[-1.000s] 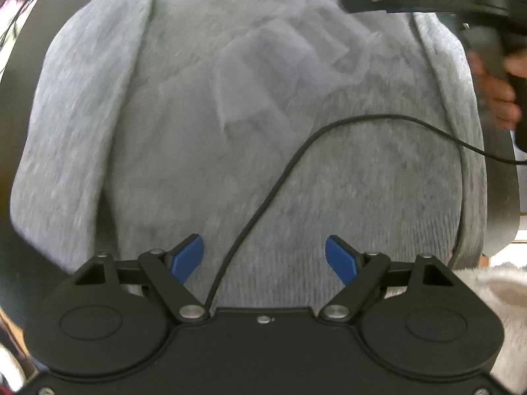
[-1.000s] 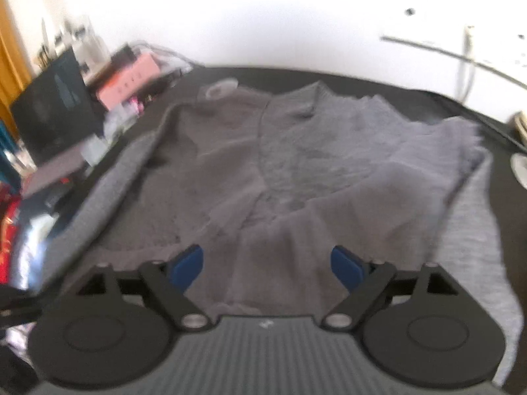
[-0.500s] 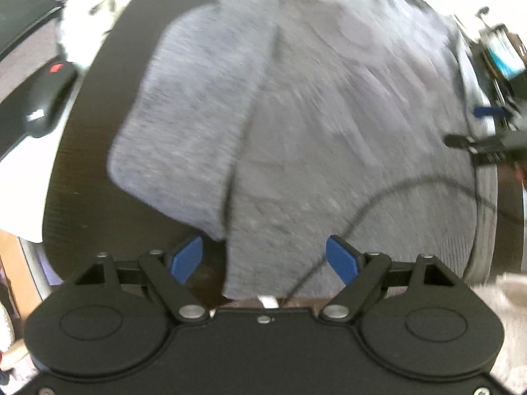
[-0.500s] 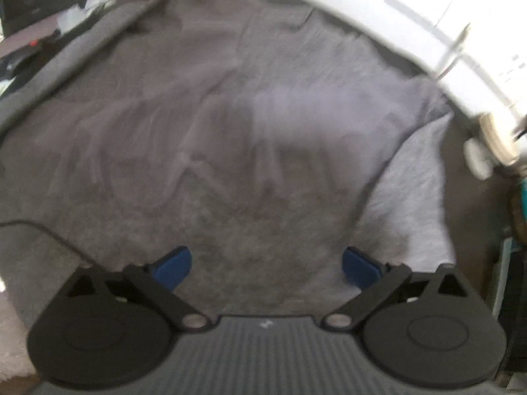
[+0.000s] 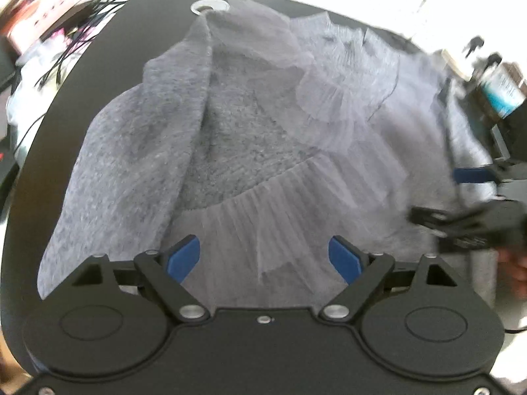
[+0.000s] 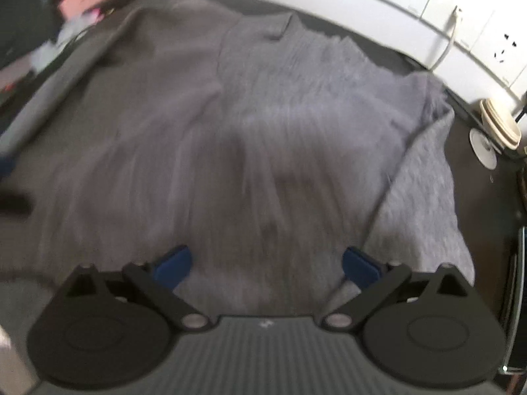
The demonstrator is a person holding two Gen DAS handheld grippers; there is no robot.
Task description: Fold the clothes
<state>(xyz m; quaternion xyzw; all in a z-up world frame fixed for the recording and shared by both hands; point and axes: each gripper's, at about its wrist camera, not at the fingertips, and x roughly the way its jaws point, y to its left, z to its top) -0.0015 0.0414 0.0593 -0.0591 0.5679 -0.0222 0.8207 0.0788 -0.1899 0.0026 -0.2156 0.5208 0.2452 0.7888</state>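
grey knit sweater [image 5: 138, 151], black table [image 5: 82, 75], blue fingers [image 5: 182, 256]

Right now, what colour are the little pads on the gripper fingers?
Blue. The pads on the left hand-held gripper show it best in the left wrist view.

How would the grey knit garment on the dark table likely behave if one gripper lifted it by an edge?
The grey knit garment would probably droop: it lies in soft folds. Its sheer pleated layer looks light and likely to shift. The fuzzy knit probably grips rather than slips.

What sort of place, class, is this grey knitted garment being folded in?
Probably a home or office desk: a round black table, white wall sockets with a plugged-in cable, and tangled black cables beside the grey knitted garment.
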